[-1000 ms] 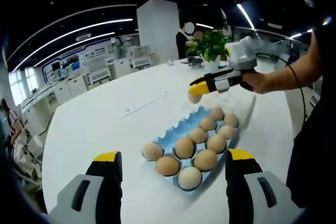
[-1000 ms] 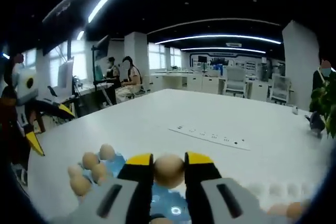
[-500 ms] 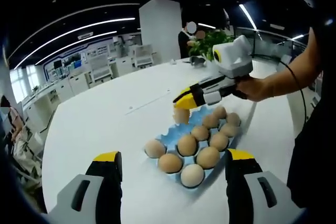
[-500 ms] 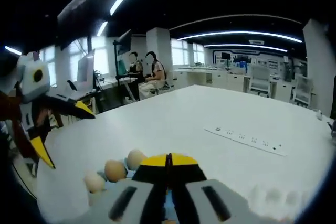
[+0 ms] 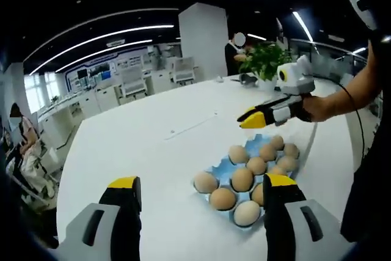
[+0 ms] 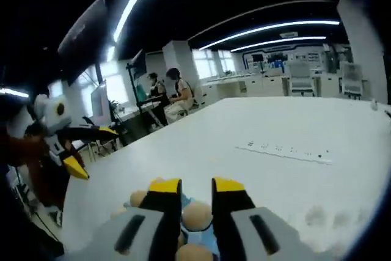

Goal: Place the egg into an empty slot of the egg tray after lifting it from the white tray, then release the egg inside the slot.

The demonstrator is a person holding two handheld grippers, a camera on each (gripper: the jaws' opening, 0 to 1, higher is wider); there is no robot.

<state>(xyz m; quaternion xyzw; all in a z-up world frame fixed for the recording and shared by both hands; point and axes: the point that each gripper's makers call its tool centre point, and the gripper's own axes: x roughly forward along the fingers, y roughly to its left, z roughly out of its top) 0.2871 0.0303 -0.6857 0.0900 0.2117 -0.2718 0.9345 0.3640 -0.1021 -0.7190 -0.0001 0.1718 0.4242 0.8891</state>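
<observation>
Right gripper [image 6: 189, 189]: jaws parted, nothing between them, poised above the blue egg tray [image 5: 227, 169]; an egg [image 6: 197, 213] sits below the gap. Left gripper [image 5: 198, 183]: jaws spread wide, empty, near the tray on white table [image 5: 134, 145].

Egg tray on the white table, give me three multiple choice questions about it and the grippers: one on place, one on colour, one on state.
1. Where is the right gripper in the left gripper view?
A. Above the egg tray's far end
B. Flat on the table
C. Beside the plant

2. What colour is the egg tray?
A. Blue
B. Red
C. Grey

3. What is the left gripper doing?
A. Squeezing an egg
B. Open, holding nothing
C. Shut on the tray

Answers: 1 A, its yellow tips hang over the far eggs. 2 A, blue shows between the eggs. 3 B, its jaws stand wide apart with nothing between them.
</observation>
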